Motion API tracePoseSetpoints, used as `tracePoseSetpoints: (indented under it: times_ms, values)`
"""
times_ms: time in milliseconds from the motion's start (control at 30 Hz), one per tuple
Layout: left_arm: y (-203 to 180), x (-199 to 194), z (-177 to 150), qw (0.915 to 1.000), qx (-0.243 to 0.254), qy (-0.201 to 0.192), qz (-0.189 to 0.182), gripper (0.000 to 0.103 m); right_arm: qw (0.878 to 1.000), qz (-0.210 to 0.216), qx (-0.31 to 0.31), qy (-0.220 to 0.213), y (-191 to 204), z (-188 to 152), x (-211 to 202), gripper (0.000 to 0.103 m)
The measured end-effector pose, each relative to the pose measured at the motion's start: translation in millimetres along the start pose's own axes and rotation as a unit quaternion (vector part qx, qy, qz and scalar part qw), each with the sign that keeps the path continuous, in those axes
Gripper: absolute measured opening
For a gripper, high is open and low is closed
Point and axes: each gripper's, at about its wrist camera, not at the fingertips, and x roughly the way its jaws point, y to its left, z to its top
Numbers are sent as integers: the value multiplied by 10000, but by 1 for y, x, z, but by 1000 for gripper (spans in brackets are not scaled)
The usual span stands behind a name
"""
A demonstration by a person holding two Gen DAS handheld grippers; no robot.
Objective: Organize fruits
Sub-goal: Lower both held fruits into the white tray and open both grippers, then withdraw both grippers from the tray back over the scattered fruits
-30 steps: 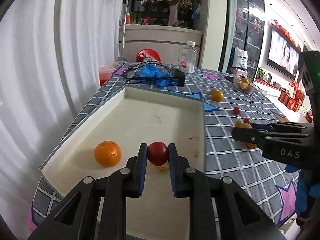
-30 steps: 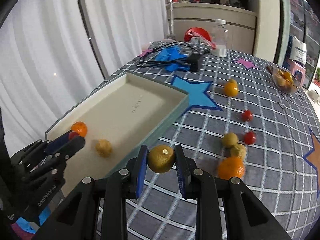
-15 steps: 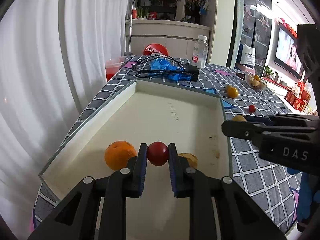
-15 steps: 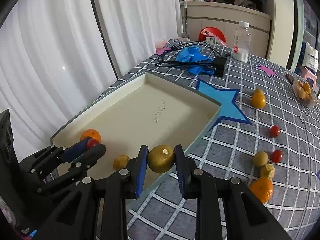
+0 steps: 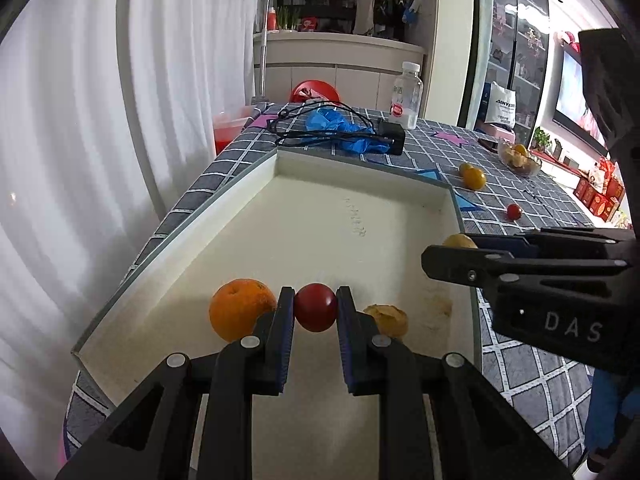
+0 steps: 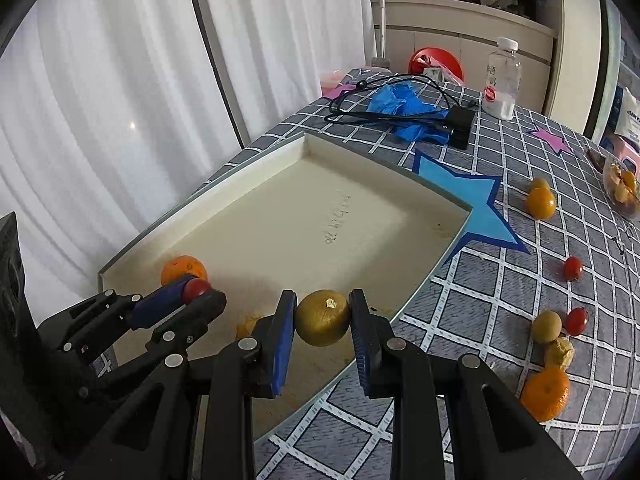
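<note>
I had the left gripper (image 5: pixel 316 308) pinching a tomato (image 5: pixel 315 307) over the tray (image 5: pixel 256 172), right gripper (image 6: pixel 323 324) pinching a brown fruit (image 6: pixel 323 323) at tray's near edge; best lower both before spreading jaws.

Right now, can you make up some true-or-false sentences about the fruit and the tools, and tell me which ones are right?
1. The left tool holds a red tomato. True.
2. The right tool is empty. False: it grips a yellow-brown fruit.
3. An orange lies in the tray. True.
4. The water bottle lies on its side. False: it stands upright.
5. Blue gloves lie inside the tray. False: they lie on the table beyond it.
</note>
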Motion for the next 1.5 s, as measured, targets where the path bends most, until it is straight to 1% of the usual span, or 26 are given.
tracePoseSetpoints:
  times_ms: [300,400,433,467,500,533,567,600,633,700,767,867,1000,1133,1200,1300,1433,1500]
  values:
    - [0,2,-2,10000,5,34,7,23,10000,-42,19,42,2,4,8,28]
    - [0,2,-2,10000,21,35,47,23,9999,2,44,93,2,6,11,29]
    - [0,2,-3,10000,35,32,70,24,9999,31,62,112,2,6,12,29]
    - [-1,2,-3,9999,60,32,86,27,9999,57,90,127,1,6,12,29]
    - [-2,1,-3,9999,87,24,74,37,9998,86,127,146,0,6,11,39]
    - [-3,-1,-3,9999,107,1,25,44,9997,120,162,150,0,6,11,55]
    - [-5,-4,-3,9999,126,-46,-12,61,9996,155,206,102,-1,6,8,90]
    - [-7,-7,-4,9998,145,-108,-1,76,9996,153,226,20,-2,6,4,101]
    - [-8,-11,-4,9997,163,-183,29,81,9996,126,228,-106,-2,6,-1,101]
    - [-12,-18,-4,9991,248,-332,60,81,9995,83,187,-232,-1,7,-11,101]
    - [-16,-21,-3,9990,310,-321,33,81,9992,102,231,-320,-4,7,-21,101]
    - [-18,-27,-1,9991,248,-330,-124,82,9984,155,367,-402,-13,5,-33,102]
    - [-22,-36,1,9986,60,-323,-413,85,9960,123,678,-563,-36,-2,-51,102]
    - [-34,-50,3,9968,8,-509,-619,89,9902,39,1179,-752,-68,-11,-69,102]
    - [-45,-55,4,9957,100,-531,-751,90,9862,-80,1420,-843,-85,-16,-79,102]
    - [-66,-59,4,9941,376,-396,-935,90,9787,-197,1834,-902,-115,-26,-89,102]
    - [-96,-58,0,9936,781,-304,-756,90,9697,-248,2259,-899,-147,-41,-101,102]
    - [-106,-57,-2,9930,896,-253,-722,90,9656,-267,2429,-889,-162,-51,-105,102]
